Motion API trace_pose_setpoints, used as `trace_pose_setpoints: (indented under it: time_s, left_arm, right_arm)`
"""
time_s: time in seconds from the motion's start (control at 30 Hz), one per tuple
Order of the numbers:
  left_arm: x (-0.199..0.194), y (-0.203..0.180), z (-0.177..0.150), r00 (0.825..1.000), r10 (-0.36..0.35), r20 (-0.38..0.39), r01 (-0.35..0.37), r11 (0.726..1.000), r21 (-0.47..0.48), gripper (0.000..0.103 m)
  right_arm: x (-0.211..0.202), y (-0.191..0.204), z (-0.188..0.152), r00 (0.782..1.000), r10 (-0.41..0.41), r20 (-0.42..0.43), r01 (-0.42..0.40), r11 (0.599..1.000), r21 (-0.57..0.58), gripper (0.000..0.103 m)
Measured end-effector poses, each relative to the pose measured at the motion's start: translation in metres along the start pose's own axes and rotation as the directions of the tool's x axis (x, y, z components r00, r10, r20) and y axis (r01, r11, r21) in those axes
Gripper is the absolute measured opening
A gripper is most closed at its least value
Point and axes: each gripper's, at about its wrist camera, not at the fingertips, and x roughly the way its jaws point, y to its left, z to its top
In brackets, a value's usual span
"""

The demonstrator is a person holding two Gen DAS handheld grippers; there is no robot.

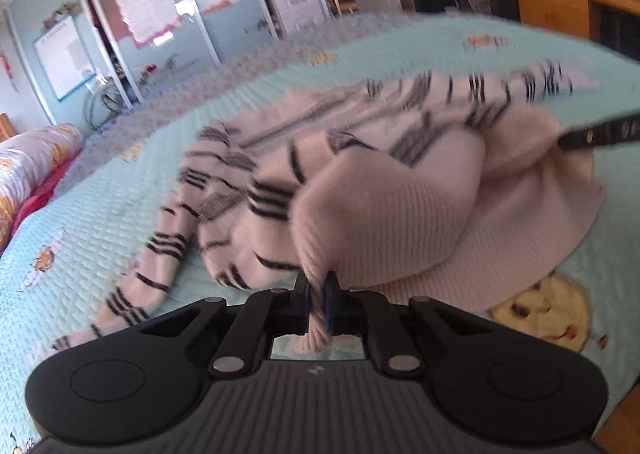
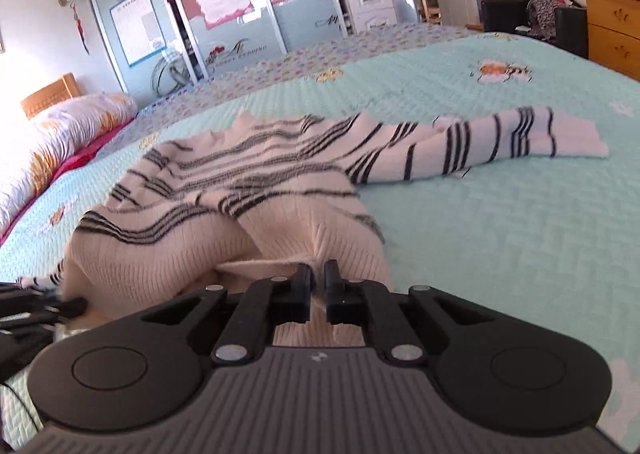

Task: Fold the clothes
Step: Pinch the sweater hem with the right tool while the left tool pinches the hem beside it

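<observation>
A white ribbed sweater with black stripes (image 1: 384, 194) lies crumpled on a light blue quilted bed (image 1: 100, 214). My left gripper (image 1: 318, 286) is shut on the sweater's hem, with the fabric bunched and lifted between the fingers. In the right wrist view the same sweater (image 2: 248, 190) spreads away from me, one sleeve stretched out to the right. My right gripper (image 2: 318, 274) is shut on another part of the hem. The right gripper's black fingers (image 1: 600, 134) show at the right edge of the left wrist view, and the left gripper (image 2: 36, 314) shows at the lower left of the right wrist view.
A floral pillow (image 2: 52, 142) lies at the bed's left side. Mirrored wardrobe doors (image 2: 224, 14) stand behind the bed. A wooden dresser (image 2: 612, 30) stands at the far right. A cartoon patch (image 1: 548, 314) is printed on the quilt near the sweater. Bare quilt lies right of the sweater.
</observation>
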Motion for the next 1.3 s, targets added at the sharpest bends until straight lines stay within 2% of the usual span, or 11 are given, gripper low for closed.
trace_pose_setpoints:
  time_s: [0.1,0.33,0.43,0.57,0.67,0.8,0.87,0.93,1.07,1.17,1.3]
  left_arm:
    - [-0.046,0.018,0.008,0.998,0.009,0.069,-0.004,0.997,-0.076,0.007]
    - [-0.123,0.049,0.001,0.995,-0.025,0.098,0.046,0.973,-0.228,0.007]
    - [-0.107,0.047,-0.025,0.999,-0.031,-0.025,0.025,0.974,-0.225,0.012]
    - [-0.089,0.030,-0.061,0.983,-0.009,-0.182,-0.024,0.984,-0.177,0.012]
    - [-0.096,0.028,-0.072,0.980,0.004,-0.201,-0.043,0.981,-0.188,0.016]
    - [-0.104,0.045,-0.072,0.985,0.007,-0.172,-0.045,0.975,-0.218,0.035]
    - [-0.104,0.047,-0.069,0.988,0.007,-0.157,-0.042,0.975,-0.217,0.043]
    - [-0.103,0.050,-0.065,0.990,0.008,-0.143,-0.039,0.976,-0.215,0.053]
    - [-0.080,0.046,-0.062,0.986,-0.050,-0.159,0.011,0.972,-0.235,0.055]
    - [-0.083,0.049,-0.065,0.983,-0.085,-0.161,0.034,0.955,-0.296,0.055]
    - [-0.090,0.054,-0.070,0.980,-0.125,-0.154,0.059,0.925,-0.375,0.055]
  right_arm:
    - [-0.018,-0.007,0.007,1.000,0.008,0.024,-0.008,1.000,0.029,0.005]
    - [-0.091,-0.003,0.023,0.991,0.086,0.099,-0.090,0.995,0.042,0.001]
    - [-0.096,-0.001,0.018,0.994,0.099,0.038,-0.100,0.995,0.030,0.001]
    - [-0.081,-0.010,-0.006,0.990,0.094,-0.110,-0.087,0.994,0.061,0.002]
    - [-0.087,-0.016,-0.016,0.980,0.130,-0.150,-0.116,0.988,0.098,0.009]
    - [-0.090,-0.023,-0.013,0.982,0.150,-0.116,-0.132,0.980,0.148,0.046]
    - [-0.087,-0.026,-0.012,0.983,0.150,-0.108,-0.132,0.978,0.164,0.056]
    - [-0.074,-0.030,-0.015,0.977,0.161,-0.140,-0.131,0.970,0.203,0.056]
    - [-0.047,-0.038,-0.022,0.961,0.185,-0.203,-0.124,0.952,0.281,0.058]
    - [-0.028,-0.034,-0.036,0.933,0.229,-0.279,-0.129,0.934,0.334,0.058]
    - [-0.020,-0.029,-0.051,0.920,0.233,-0.314,-0.121,0.933,0.339,0.059]
